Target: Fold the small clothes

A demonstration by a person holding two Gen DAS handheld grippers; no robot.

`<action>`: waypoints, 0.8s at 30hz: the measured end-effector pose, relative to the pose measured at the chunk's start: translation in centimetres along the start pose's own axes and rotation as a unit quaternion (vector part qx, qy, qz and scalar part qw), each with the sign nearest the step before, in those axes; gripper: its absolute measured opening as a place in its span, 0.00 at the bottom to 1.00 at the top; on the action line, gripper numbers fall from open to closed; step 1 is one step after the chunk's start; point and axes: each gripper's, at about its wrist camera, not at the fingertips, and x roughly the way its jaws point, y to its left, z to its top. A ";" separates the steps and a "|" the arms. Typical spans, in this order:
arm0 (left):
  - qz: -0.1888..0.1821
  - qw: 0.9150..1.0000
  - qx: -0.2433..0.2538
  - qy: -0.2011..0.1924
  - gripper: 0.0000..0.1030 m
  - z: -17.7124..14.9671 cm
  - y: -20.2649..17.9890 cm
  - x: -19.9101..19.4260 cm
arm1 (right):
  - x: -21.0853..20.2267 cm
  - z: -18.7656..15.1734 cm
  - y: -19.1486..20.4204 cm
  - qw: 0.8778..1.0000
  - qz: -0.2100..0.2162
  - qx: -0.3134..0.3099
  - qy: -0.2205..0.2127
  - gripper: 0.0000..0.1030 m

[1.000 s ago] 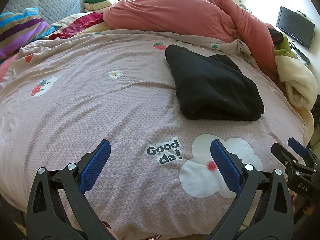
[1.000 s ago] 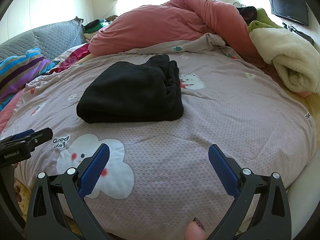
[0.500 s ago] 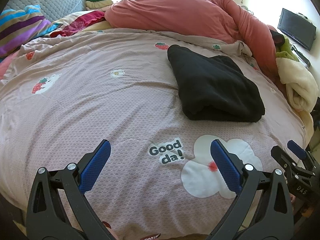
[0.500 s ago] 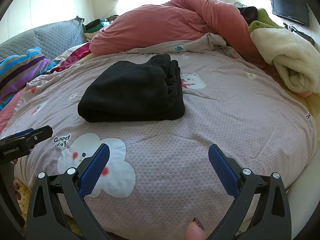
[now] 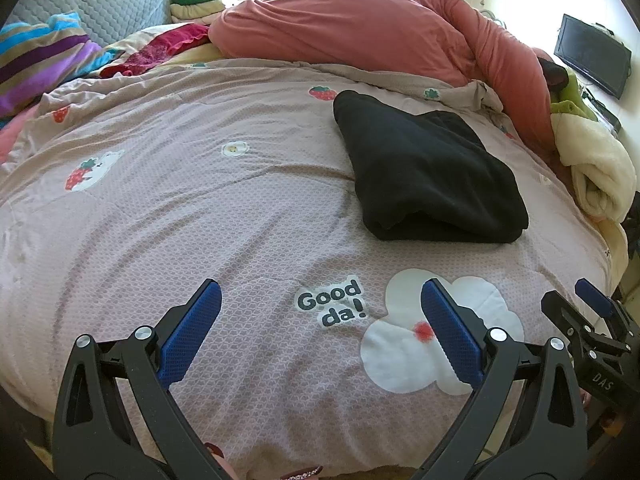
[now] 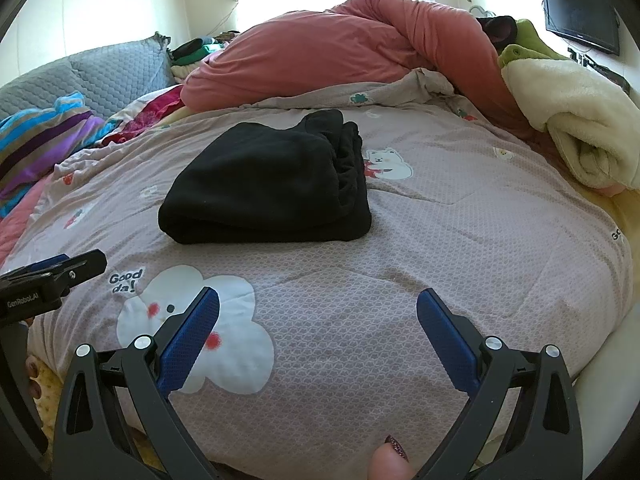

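A black garment [image 5: 428, 172] lies folded in a thick pile on the mauve patterned bedspread [image 5: 200, 184]; it also shows in the right wrist view [image 6: 272, 184]. My left gripper [image 5: 318, 292] is open and empty above the near edge of the bed, well short of the garment. My right gripper [image 6: 318, 300] is open and empty, also near the bed's front edge, with the garment ahead and slightly left. The right gripper shows at the right edge of the left wrist view [image 5: 592, 316]. The left gripper shows at the left edge of the right wrist view [image 6: 52, 276].
A bunched pink duvet [image 5: 360, 36] lies across the back of the bed. A cream fleece blanket [image 6: 576, 120] is rolled at the right. Striped pillow [image 5: 40, 60] and grey cushion [image 5: 100, 4] at back left. A TV [image 6: 580, 16] hangs on the right wall.
Both grippers stay open and empty. The left wrist view has shifted slightly, the garment sitting a little further right and lower in it. The folded garment has not moved on the bed.
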 end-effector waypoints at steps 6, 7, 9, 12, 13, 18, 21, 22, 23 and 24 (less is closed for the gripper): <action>0.009 1.000 0.008 0.003 0.91 -0.1 -0.4 0.0 | 0.1 0.0 -0.1 1.000 -0.002 0.005 0.003 0.96; 0.011 1.000 0.010 0.003 0.91 -0.1 -0.5 0.0 | 0.1 0.0 -0.1 1.000 -0.002 0.005 0.004 0.96; 0.012 1.000 0.014 0.004 0.91 -0.2 -0.6 0.1 | 0.2 0.0 -0.3 1.000 -0.002 0.007 0.005 0.96; 0.010 1.000 0.020 0.003 0.91 -0.2 -0.9 0.1 | 0.3 0.0 -0.4 1.000 -0.005 0.010 0.005 0.96; 0.009 1.000 0.022 0.002 0.91 -0.2 -1.0 0.1 | 0.3 0.1 -0.5 1.000 -0.007 0.013 0.005 0.96; 0.040 0.999 0.024 0.009 0.91 0.0 -1.4 0.6 | 0.5 0.2 -2.2 0.998 -0.042 0.042 0.006 0.96; 0.057 0.998 0.005 0.016 0.91 0.2 -0.4 1.2 | 0.9 0.4 -4.6 0.994 -0.088 0.072 0.002 0.96; 0.059 0.998 -0.005 0.018 0.91 0.3 0.3 1.4 | 0.8 0.5 -5.9 0.990 -0.114 0.086 -0.002 0.96; 0.060 0.998 -0.021 0.017 0.91 0.6 1.2 1.4 | 0.7 0.4 -7.3 0.985 -0.139 0.100 -0.006 0.96; 0.060 0.997 -0.043 0.017 0.91 1.1 2.8 1.5 | 0.6 0.4 -8.8 0.980 -0.158 0.117 -0.006 0.96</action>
